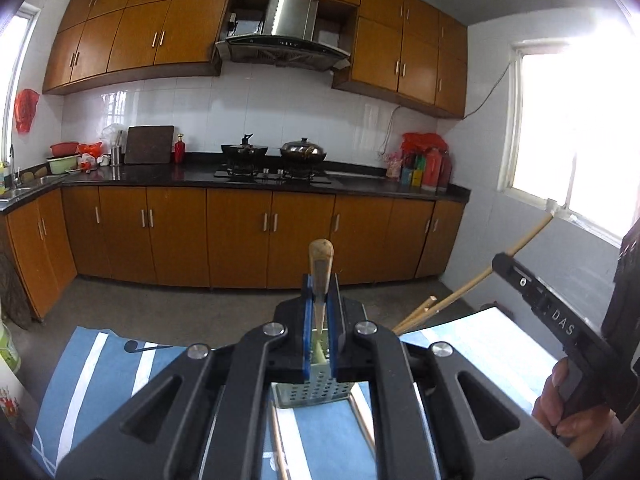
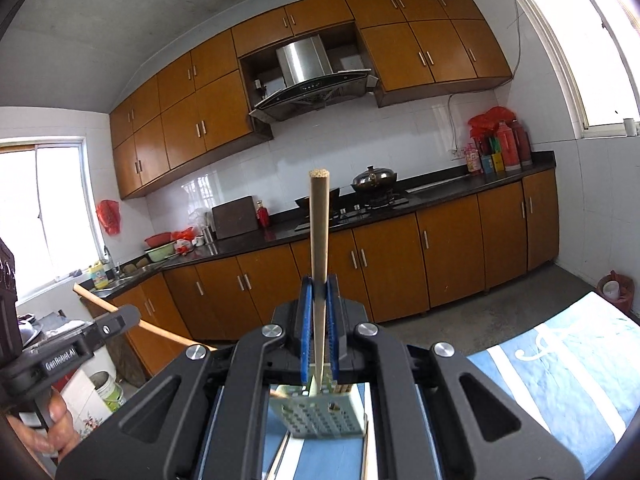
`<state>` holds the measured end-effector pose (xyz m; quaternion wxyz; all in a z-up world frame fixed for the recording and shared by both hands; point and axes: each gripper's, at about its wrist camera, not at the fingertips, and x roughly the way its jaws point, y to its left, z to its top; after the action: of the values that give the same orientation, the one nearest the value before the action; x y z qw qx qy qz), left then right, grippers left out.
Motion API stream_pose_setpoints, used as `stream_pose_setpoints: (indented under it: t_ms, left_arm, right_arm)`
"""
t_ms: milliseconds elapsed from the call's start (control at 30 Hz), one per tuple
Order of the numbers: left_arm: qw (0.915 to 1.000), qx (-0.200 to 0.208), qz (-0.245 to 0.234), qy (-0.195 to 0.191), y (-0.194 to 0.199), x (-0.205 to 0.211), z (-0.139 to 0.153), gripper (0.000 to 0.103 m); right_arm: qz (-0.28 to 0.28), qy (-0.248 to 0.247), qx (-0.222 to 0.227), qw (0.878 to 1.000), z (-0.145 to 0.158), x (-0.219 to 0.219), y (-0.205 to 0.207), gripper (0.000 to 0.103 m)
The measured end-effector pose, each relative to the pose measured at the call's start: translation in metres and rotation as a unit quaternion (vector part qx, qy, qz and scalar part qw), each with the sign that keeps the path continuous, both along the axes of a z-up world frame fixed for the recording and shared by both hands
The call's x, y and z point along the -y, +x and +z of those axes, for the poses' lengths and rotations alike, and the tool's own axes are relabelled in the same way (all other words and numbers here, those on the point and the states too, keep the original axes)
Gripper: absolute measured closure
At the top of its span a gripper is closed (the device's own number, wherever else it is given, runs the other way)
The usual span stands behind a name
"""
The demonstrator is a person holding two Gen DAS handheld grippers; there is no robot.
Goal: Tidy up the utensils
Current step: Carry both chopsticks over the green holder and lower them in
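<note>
In the left wrist view my left gripper [image 1: 322,284] is shut on a wooden-handled utensil [image 1: 321,258]. Its rounded end points up and its lower part runs down toward a pale green perforated holder [image 1: 316,390] on the blue striped cloth [image 1: 100,364]. My right gripper [image 2: 319,284] is shut on a long wooden stick [image 2: 319,232] whose lower end reaches into the same holder [image 2: 320,416]. Brown stick ends show inside it. Each gripper appears in the other's view: the right one [image 1: 502,260] with its stick [image 1: 460,290], the left one [image 2: 130,314] with its handle [image 2: 160,330].
Thin sticks [image 2: 280,454] lie on the cloth beside the holder. Beyond the table edge is bare floor, then orange base cabinets [image 1: 240,236] under a dark counter with a hob and two pots [image 1: 303,150]. A hand [image 1: 560,412] grips the right tool. Bright windows flank the room.
</note>
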<state>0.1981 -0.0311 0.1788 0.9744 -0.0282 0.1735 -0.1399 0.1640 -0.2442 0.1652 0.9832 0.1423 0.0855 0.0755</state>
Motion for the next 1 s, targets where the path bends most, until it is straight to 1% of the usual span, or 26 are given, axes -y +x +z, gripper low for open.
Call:
stream_pose_setpoints:
  t_ms: [133, 300, 500, 567, 700, 800, 900, 1000]
  left_arm:
    - [0.9998, -0.021, 0.003, 0.007, 0.020, 0.008, -0.014, 0.096]
    - [0.9990, -0.042, 0.002, 0.016, 0.039, 0.009, -0.032, 0.096]
    - [0.9981, -0.058, 0.002, 0.021, 0.057, 0.008, -0.048, 0.096]
    - [0.9981, -0.058, 0.003, 0.020, 0.059, 0.006, -0.049, 0.096]
    - [0.9982, -0.060, 0.000, 0.002, 0.058, 0.000, -0.047, 0.096]
    - [0.9980, -0.062, -0.008, 0.008, 0.058, 0.003, -0.045, 0.096]
    - [0.9981, -0.060, -0.010, 0.006, 0.058, 0.003, -0.043, 0.096]
    - [0.9968, -0.079, -0.014, -0.006, 0.070, -0.001, -0.046, 0.096]
  right_arm:
    - [-0.004, -0.004, -0.015, 1.000, -0.011, -0.004, 0.021, 0.095]
    - [0.002, -0.015, -0.050, 0.999, -0.030, -0.011, 0.047, 0.095]
    - [0.009, -0.011, -0.077, 0.997, -0.046, -0.012, 0.061, 0.095]
    - [0.011, -0.009, -0.083, 0.996, -0.049, -0.012, 0.064, 0.095]
    - [0.016, -0.007, -0.088, 0.996, -0.050, -0.011, 0.067, 0.095]
    - [0.019, -0.007, -0.089, 0.996, -0.049, -0.014, 0.069, 0.095]
    - [0.021, -0.009, -0.086, 0.996, -0.045, -0.014, 0.070, 0.095]
    - [0.022, -0.012, -0.087, 0.996, -0.043, -0.015, 0.072, 0.095]
